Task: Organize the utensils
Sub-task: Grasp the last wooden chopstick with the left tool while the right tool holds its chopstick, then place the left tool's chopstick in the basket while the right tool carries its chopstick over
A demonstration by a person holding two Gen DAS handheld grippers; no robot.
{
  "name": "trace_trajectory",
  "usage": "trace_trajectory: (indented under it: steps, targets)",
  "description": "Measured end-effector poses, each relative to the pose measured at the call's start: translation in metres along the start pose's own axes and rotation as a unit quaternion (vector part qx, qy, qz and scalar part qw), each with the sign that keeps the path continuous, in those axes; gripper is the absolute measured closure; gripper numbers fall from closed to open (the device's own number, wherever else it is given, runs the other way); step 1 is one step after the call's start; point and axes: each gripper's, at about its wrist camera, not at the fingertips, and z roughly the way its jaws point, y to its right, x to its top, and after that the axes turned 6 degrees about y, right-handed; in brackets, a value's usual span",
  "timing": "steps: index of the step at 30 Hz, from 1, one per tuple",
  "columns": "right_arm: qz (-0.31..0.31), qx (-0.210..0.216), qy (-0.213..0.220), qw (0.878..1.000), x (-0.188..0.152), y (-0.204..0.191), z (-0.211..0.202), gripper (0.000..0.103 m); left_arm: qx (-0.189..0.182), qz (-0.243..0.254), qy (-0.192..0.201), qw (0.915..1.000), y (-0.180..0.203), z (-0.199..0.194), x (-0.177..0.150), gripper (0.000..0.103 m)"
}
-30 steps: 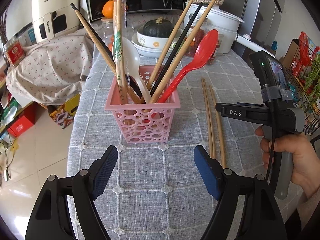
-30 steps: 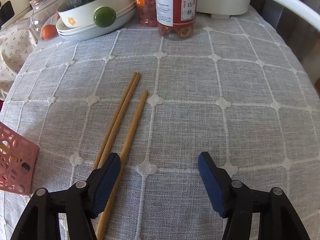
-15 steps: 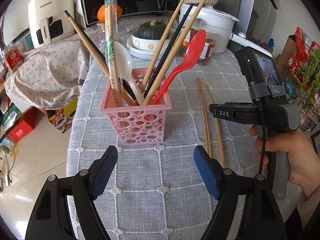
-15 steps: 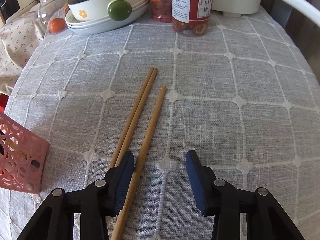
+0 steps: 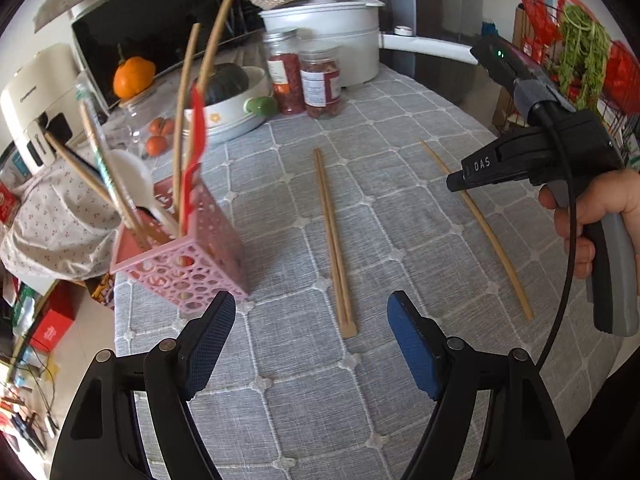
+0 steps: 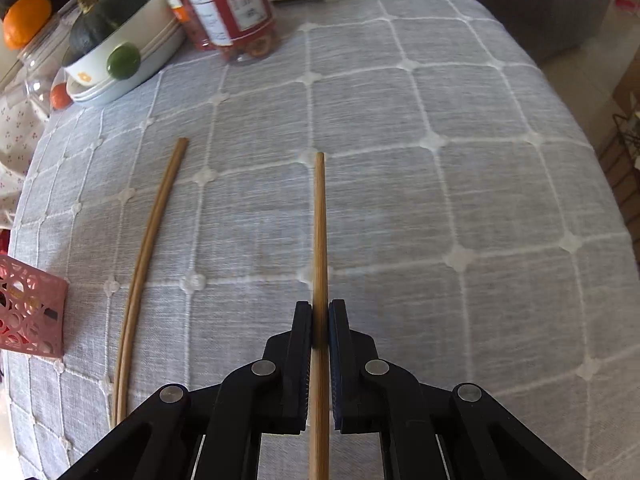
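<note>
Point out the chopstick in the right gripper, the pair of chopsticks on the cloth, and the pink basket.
held chopstick (image 6: 320,220), right wrist view, mid shaft
chopstick pair (image 5: 332,236), left wrist view, mid shafts
pink basket (image 5: 188,276), left wrist view, front wall

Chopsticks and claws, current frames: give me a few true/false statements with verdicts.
1. The right claw is shut on a chopstick. True.
2. The left claw holds the chopstick pair. False: it is open and empty; the pair lies on the tablecloth ahead of it.
3. The pink basket holds a red spoon. True.
4. All chopsticks are in the basket. False: three are still out, the pair on the cloth and the one in the right claw.
5. Two jars stand beside the white pot. True.
</note>
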Motion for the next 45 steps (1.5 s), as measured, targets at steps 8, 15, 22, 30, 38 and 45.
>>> trace_trajectory:
  steps: [8,15,22,30,38,45]
  targets:
    - [-0.009,0.016,-0.001,1.000,-0.020,0.029,-0.031,0.098,-0.007,0.009,-0.052,0.9986,0.033,0.064,0.043,0.048]
    - [-0.014,0.047,0.005,0.999,-0.020,0.036,-0.048,0.098,0.056,0.033,-0.105,0.9924,0.030,0.125,0.080,0.066]
    - [-0.005,0.045,0.031,0.998,-0.011,0.044,-0.062,0.098,0.071,-0.008,-0.159,0.9847,0.008,0.173,0.099,0.069]
    - [-0.005,0.044,0.020,0.999,-0.015,0.040,-0.051,0.098,0.009,-0.087,-0.172,0.9813,-0.012,0.179,0.101,0.092]
    - [0.000,0.051,0.038,0.998,-0.013,0.037,-0.063,0.098,-0.001,-0.042,-0.142,0.9890,0.013,0.140,0.089,0.094]
    - [0.012,0.078,0.080,0.994,-0.010,0.032,-0.091,0.098,-0.046,-0.036,-0.062,0.9964,0.017,0.053,0.080,0.093]
